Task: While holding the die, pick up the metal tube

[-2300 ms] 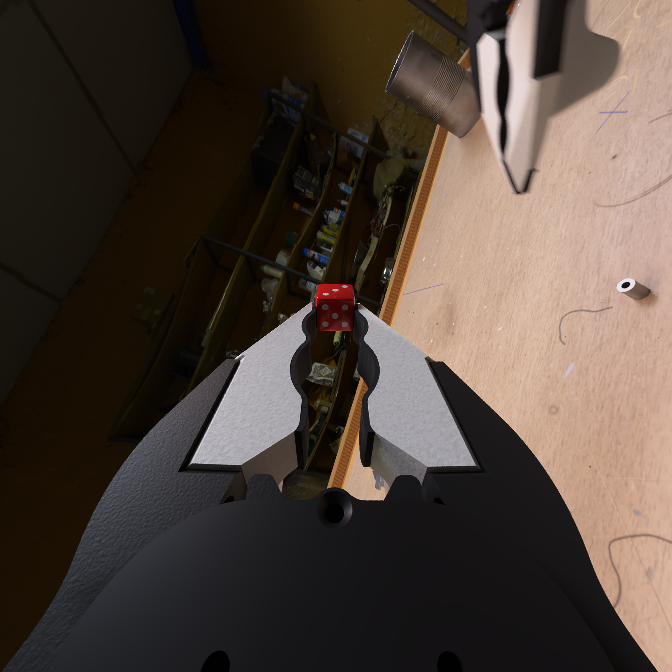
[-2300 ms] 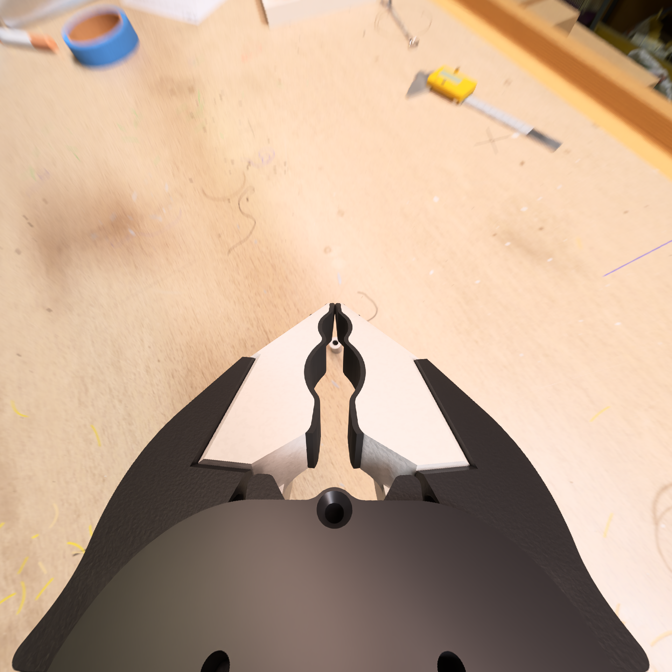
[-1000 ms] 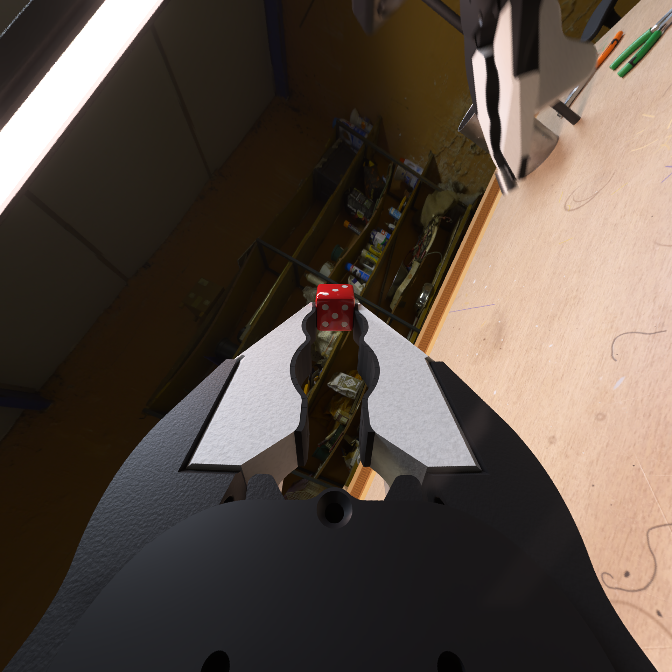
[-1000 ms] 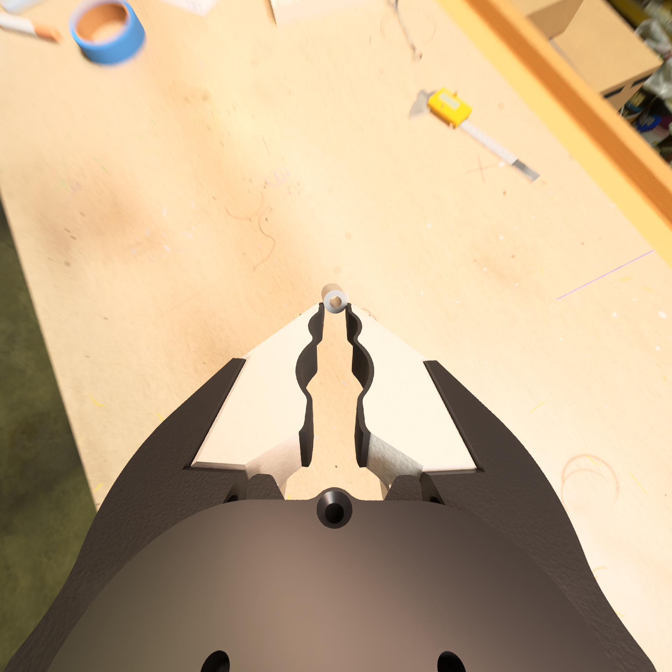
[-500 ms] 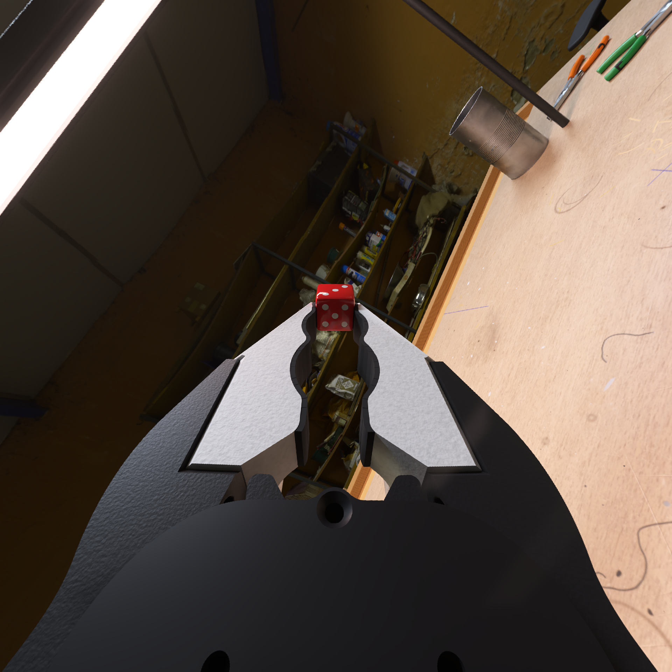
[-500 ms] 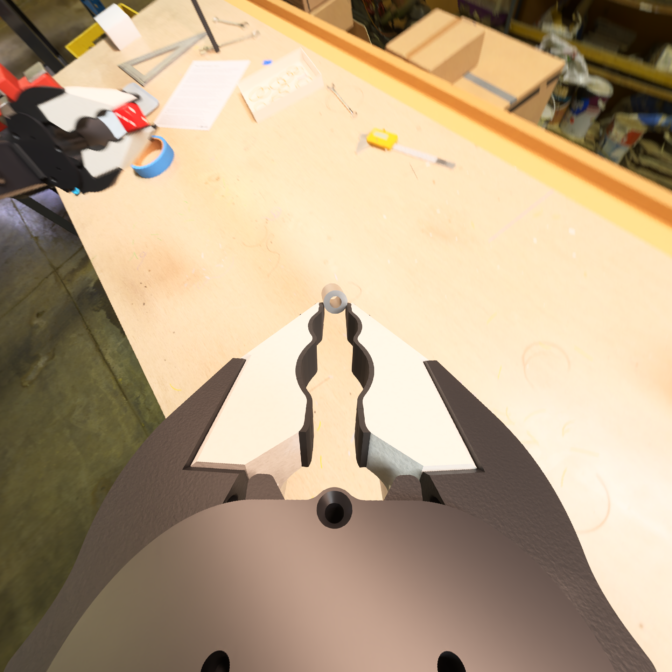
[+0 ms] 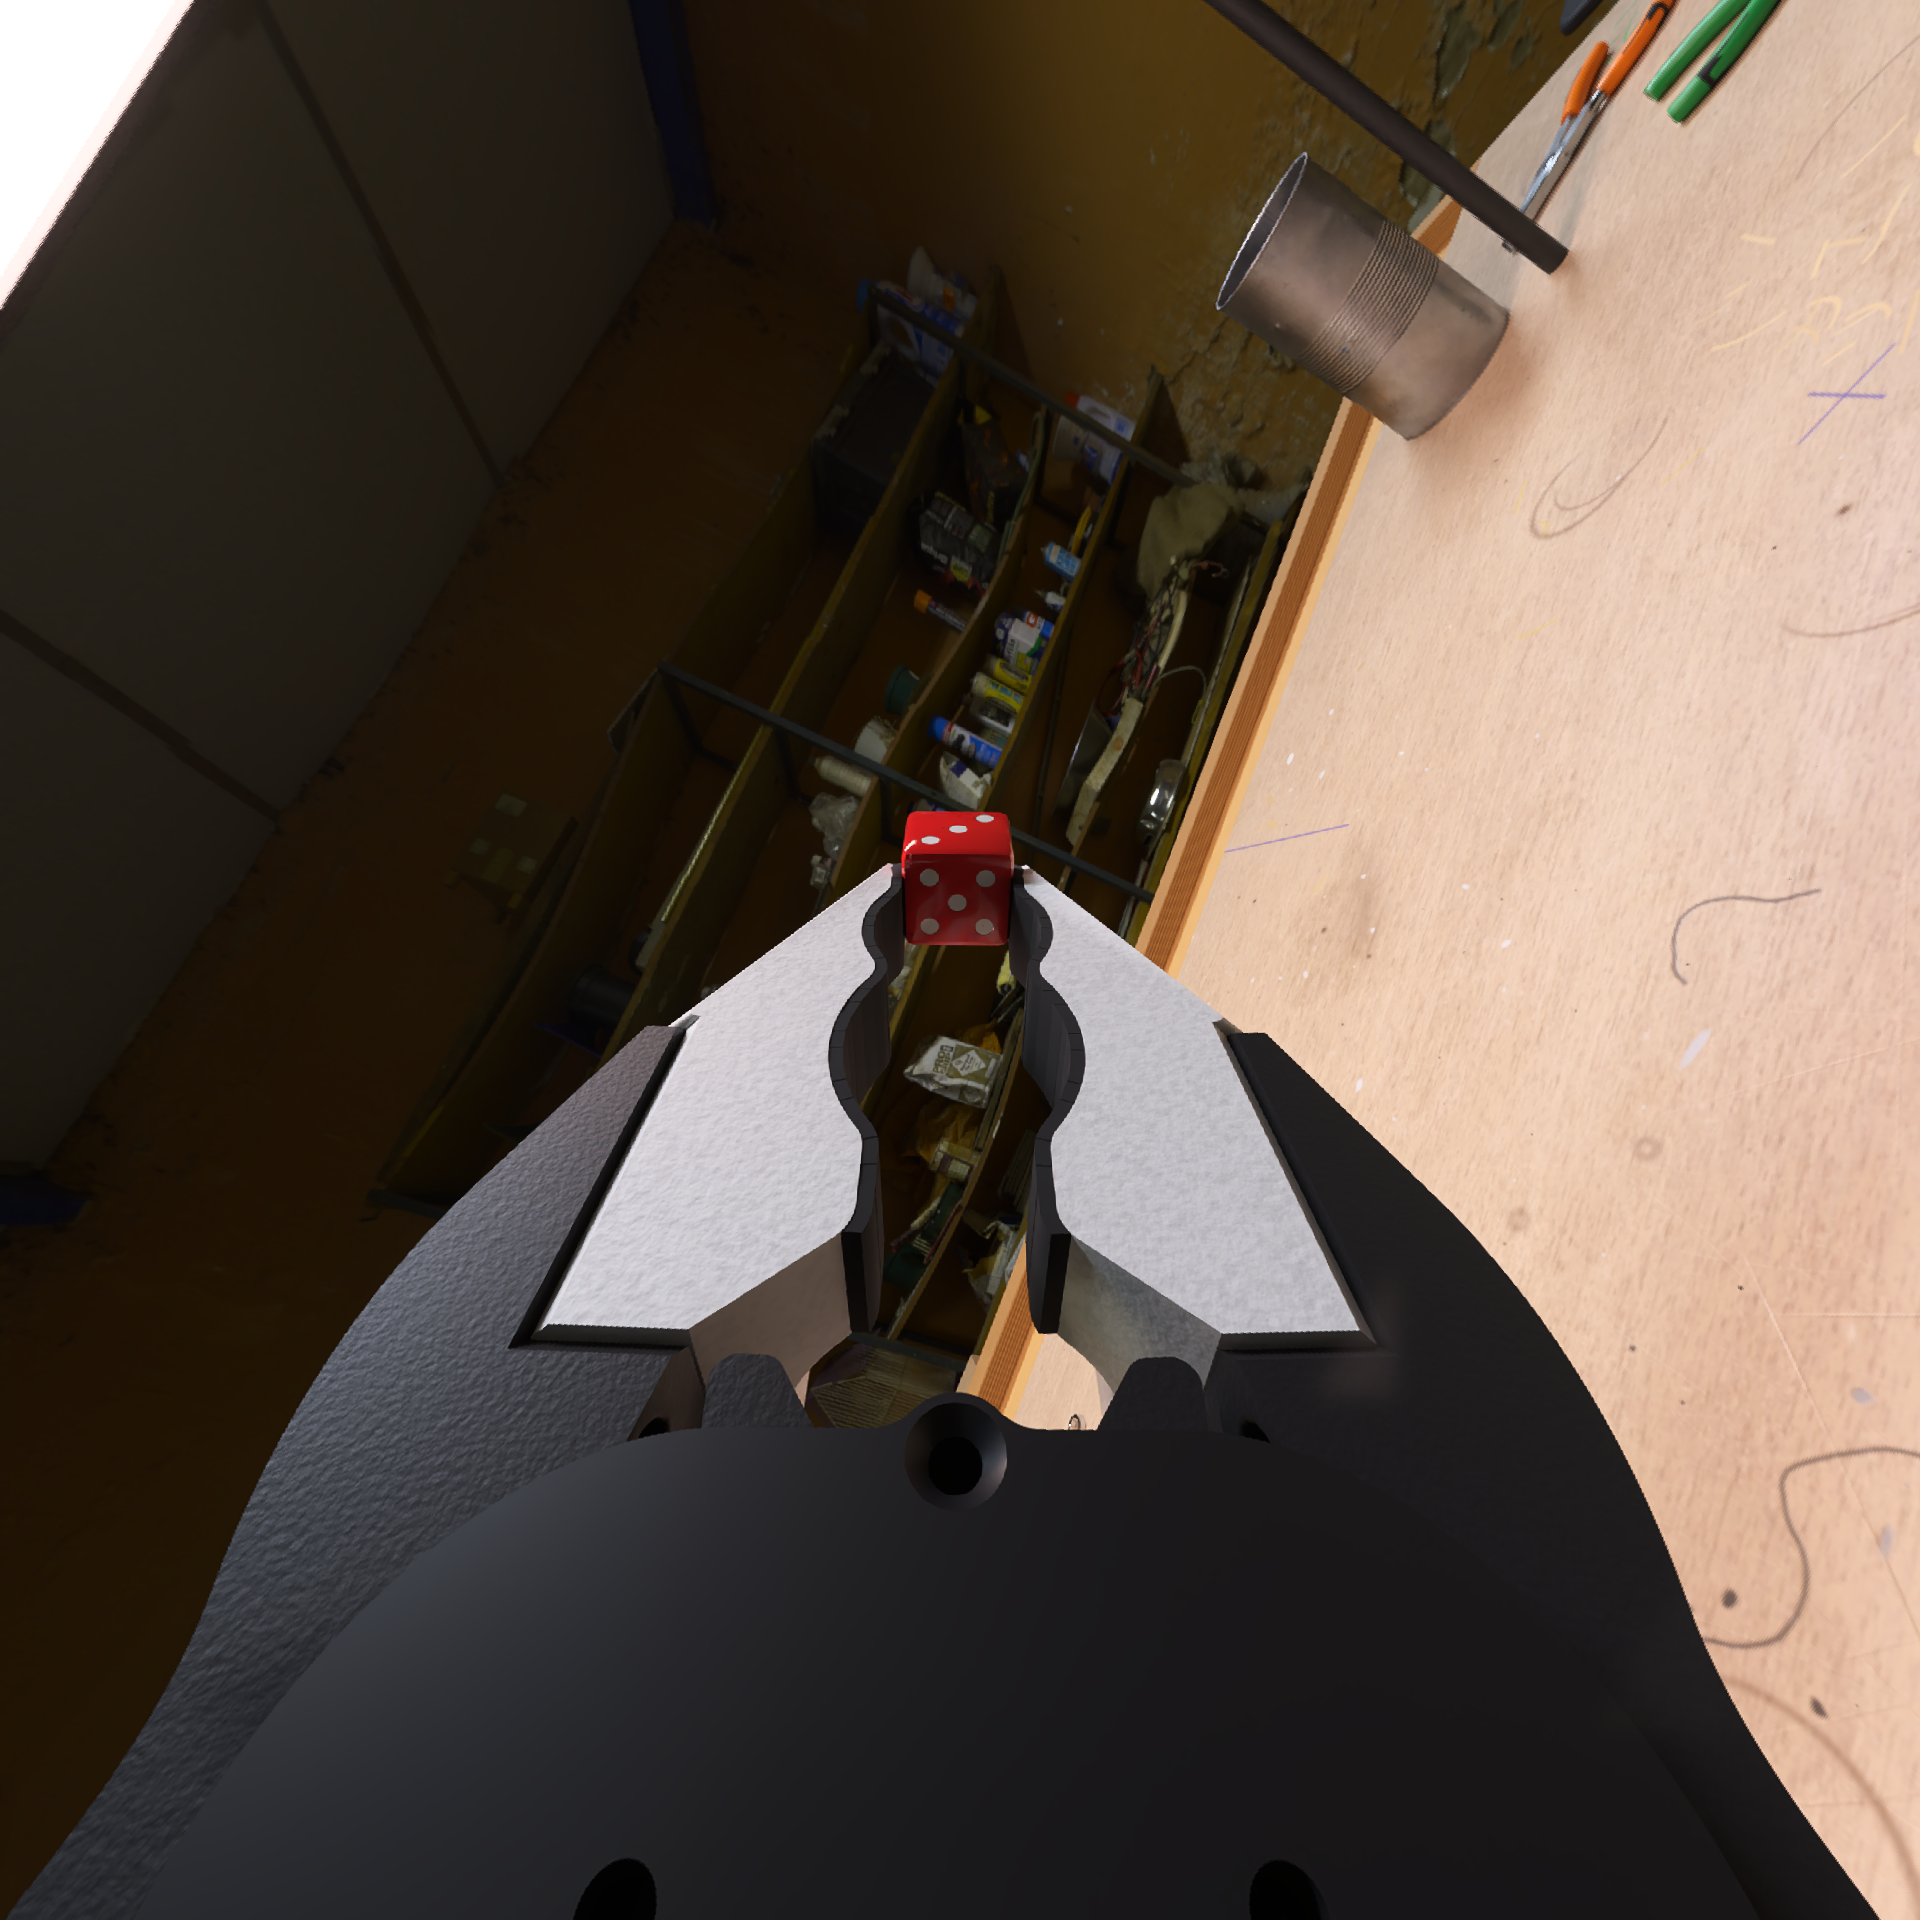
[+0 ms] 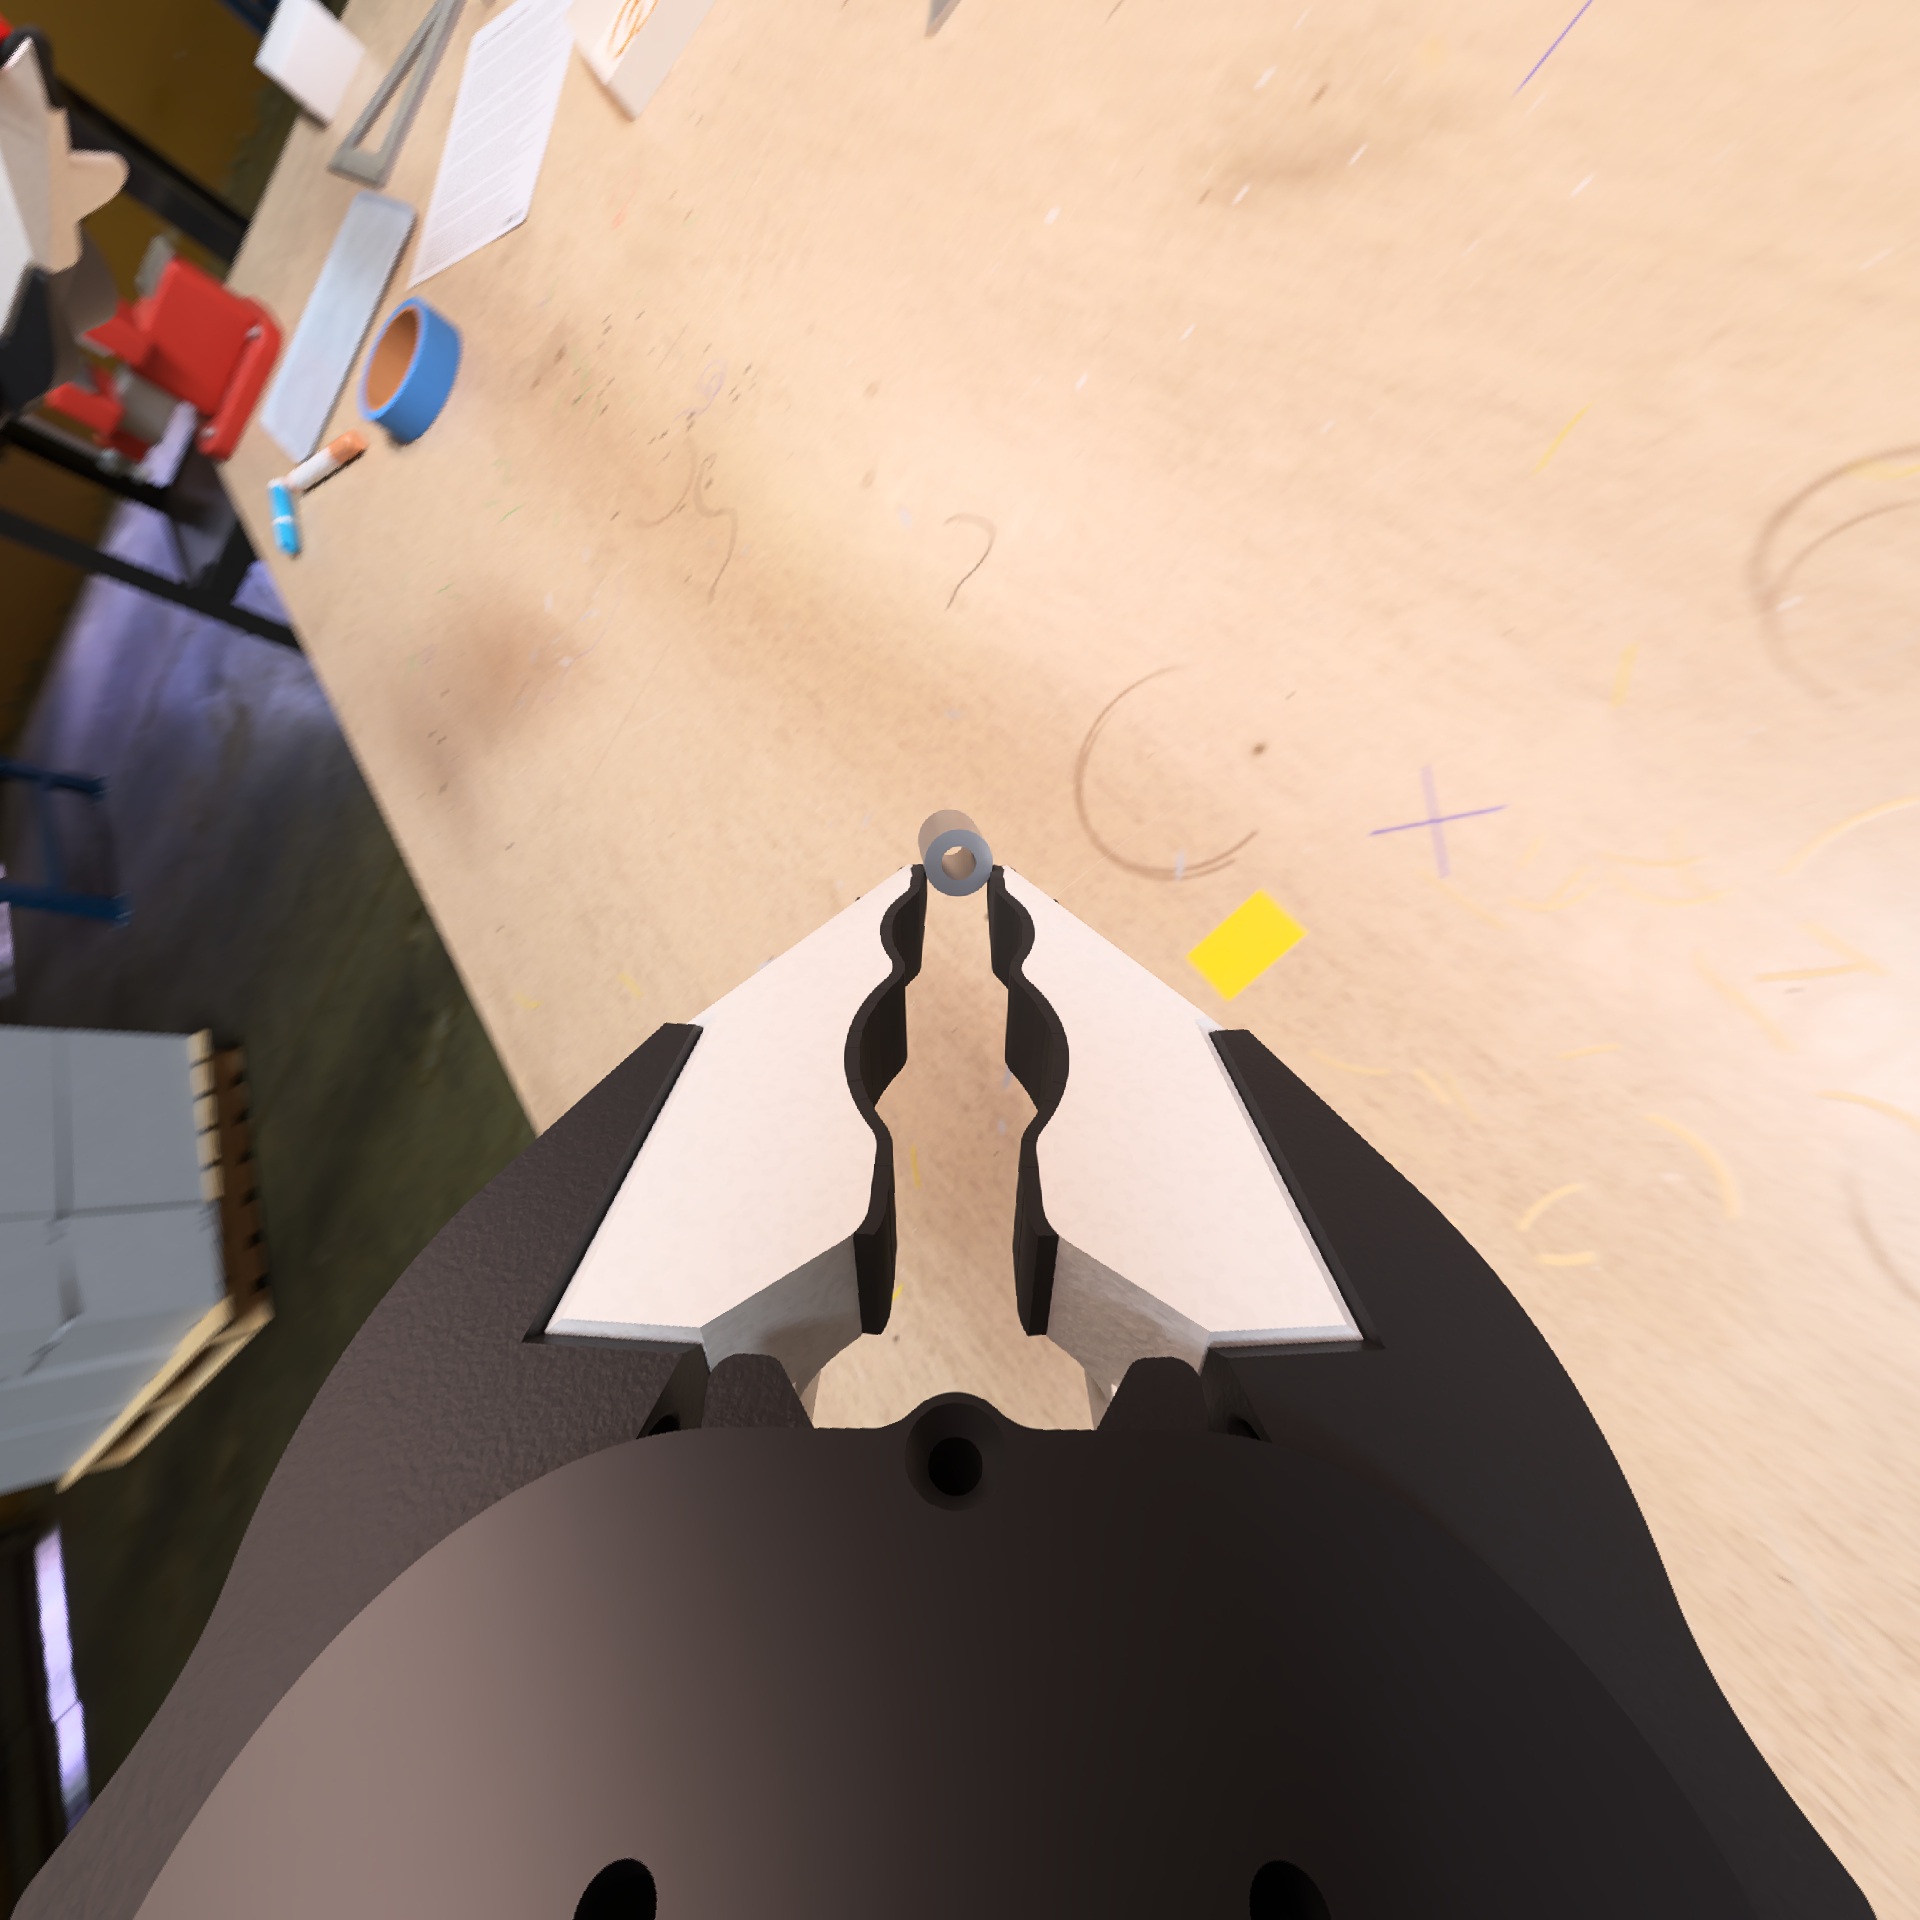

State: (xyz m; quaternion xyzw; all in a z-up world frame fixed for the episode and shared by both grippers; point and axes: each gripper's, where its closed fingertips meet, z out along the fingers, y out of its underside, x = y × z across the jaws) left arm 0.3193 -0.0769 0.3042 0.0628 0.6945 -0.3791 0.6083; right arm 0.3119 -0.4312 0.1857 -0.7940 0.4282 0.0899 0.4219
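Note:
In the left wrist view my left gripper (image 7: 957,883) is shut on a red die with white pips (image 7: 956,879), held at the fingertips in the air beside the wooden bench edge (image 7: 1236,727). In the right wrist view my right gripper (image 8: 956,871) is shut on a small grey metal tube (image 8: 956,858), gripped at the fingertips with its open end toward the camera, well above the wooden bench top (image 8: 1143,416). The other gripper (image 8: 42,197) shows partly at the upper left edge of the right wrist view.
A large threaded metal cylinder (image 7: 1361,296) stands near the bench edge, with a dark rod (image 7: 1403,135) and orange and green tools (image 7: 1673,62) beyond. The right wrist view shows blue tape (image 8: 410,369), a red vise (image 8: 182,358), papers (image 8: 488,145), a yellow square (image 8: 1245,941).
My right gripper took hold of the metal tube and lifted it high off the bench, then swung its view round. My left gripper kept the die and tilted slightly.

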